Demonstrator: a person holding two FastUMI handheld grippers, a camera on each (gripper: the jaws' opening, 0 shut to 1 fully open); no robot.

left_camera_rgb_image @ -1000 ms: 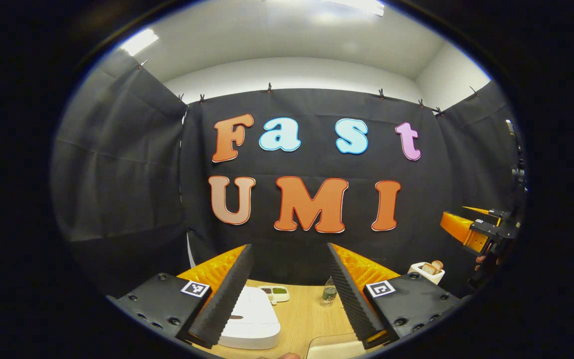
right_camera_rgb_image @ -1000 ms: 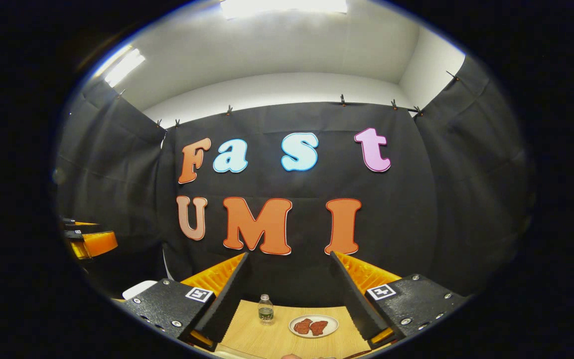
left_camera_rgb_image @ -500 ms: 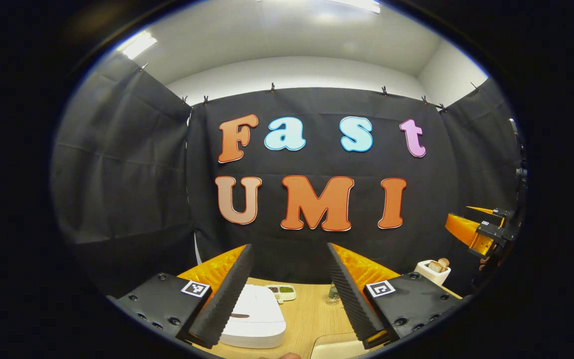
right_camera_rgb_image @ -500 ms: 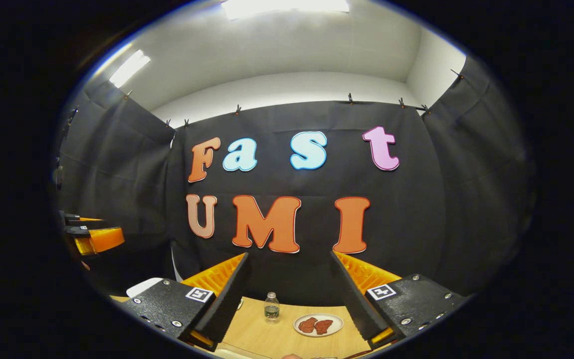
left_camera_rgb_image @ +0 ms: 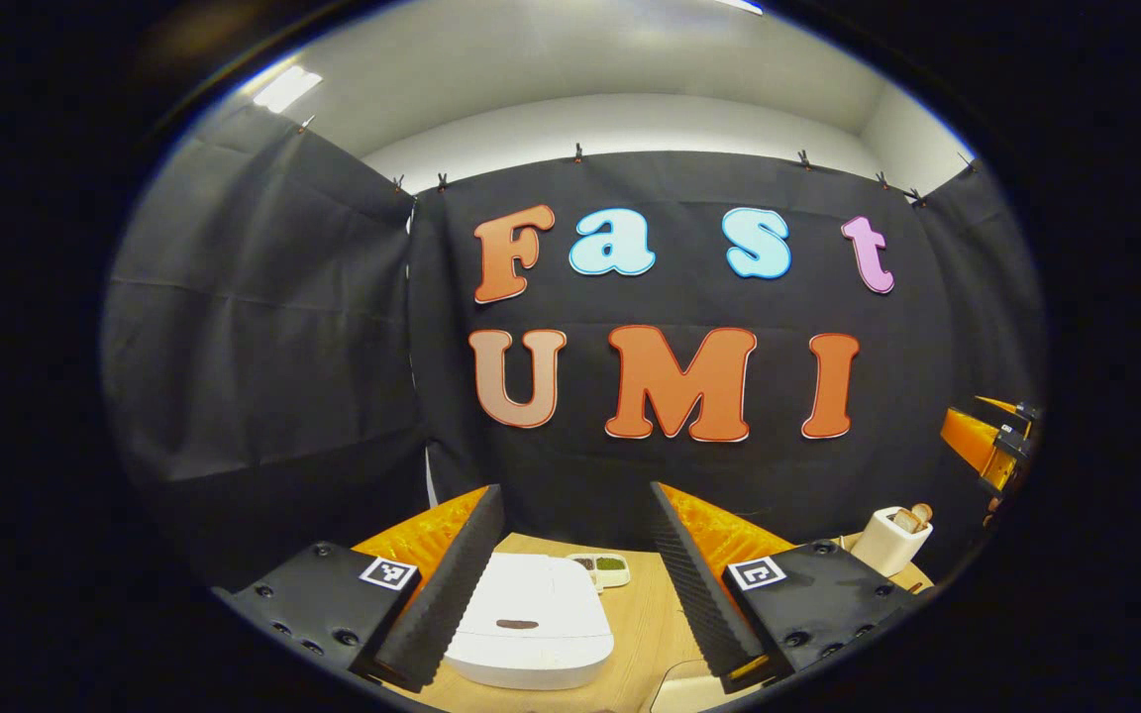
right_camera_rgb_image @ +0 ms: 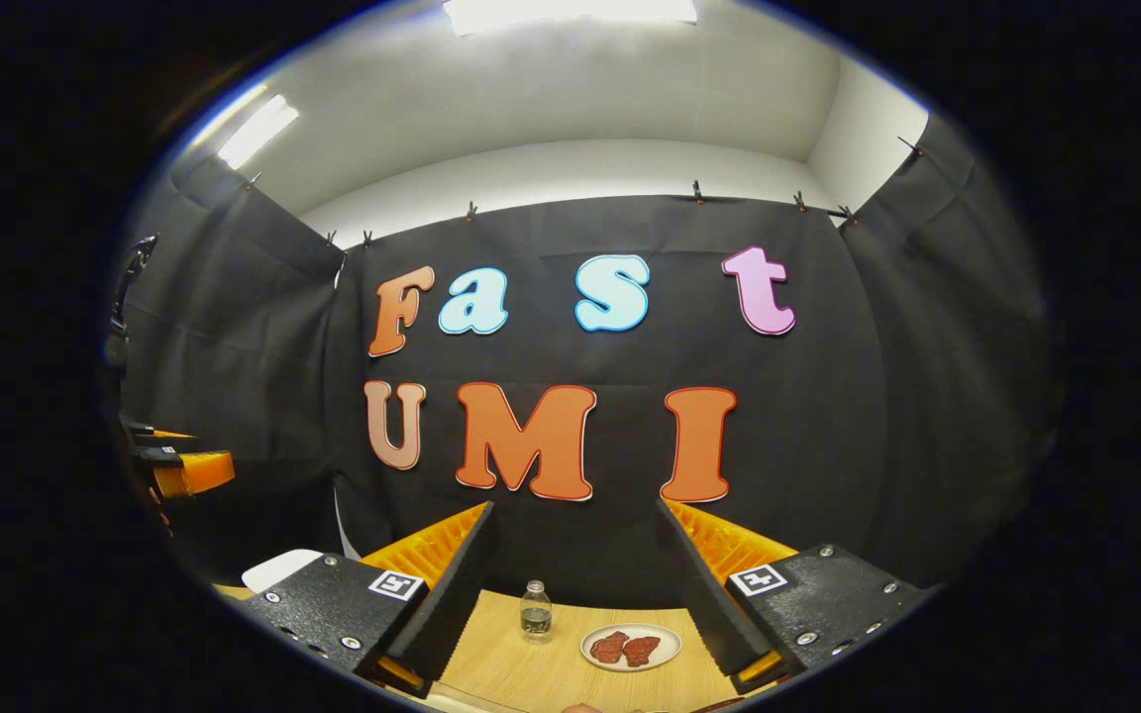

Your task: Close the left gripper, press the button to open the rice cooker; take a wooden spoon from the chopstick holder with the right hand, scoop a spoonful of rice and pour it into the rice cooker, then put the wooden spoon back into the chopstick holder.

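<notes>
The white rice cooker (left_camera_rgb_image: pixel 531 624) sits shut on the wooden table (left_camera_rgb_image: pixel 645 619), with a dark oval button (left_camera_rgb_image: pixel 516 624) on its lid. My left gripper (left_camera_rgb_image: pixel 574 490) hovers above and in front of it, open, and the cooker shows low between its fingers. A white chopstick holder (left_camera_rgb_image: pixel 889 540) with wooden handles (left_camera_rgb_image: pixel 912 515) sticking out stands at the right. My right gripper (right_camera_rgb_image: pixel 575 507) is open, holds nothing and hangs above the table. It also shows far right in the left gripper view as my right gripper (left_camera_rgb_image: pixel 988 446). The left gripper (right_camera_rgb_image: pixel 184 467) appears at far left.
A small divided dish (left_camera_rgb_image: pixel 602 566) with dark and green contents lies behind the cooker. A small bottle (right_camera_rgb_image: pixel 534 608) and a plate (right_camera_rgb_image: pixel 595 662) with red pieces stand on the table (right_camera_rgb_image: pixel 531 673). A pale rounded object (left_camera_rgb_image: pixel 679 693) peeks in at the bottom edge.
The left gripper has swung left and tipped down a little, so the cooker now sits more centrally between its fingers and the bottle has slid out of sight. The right gripper hardly moved.
</notes>
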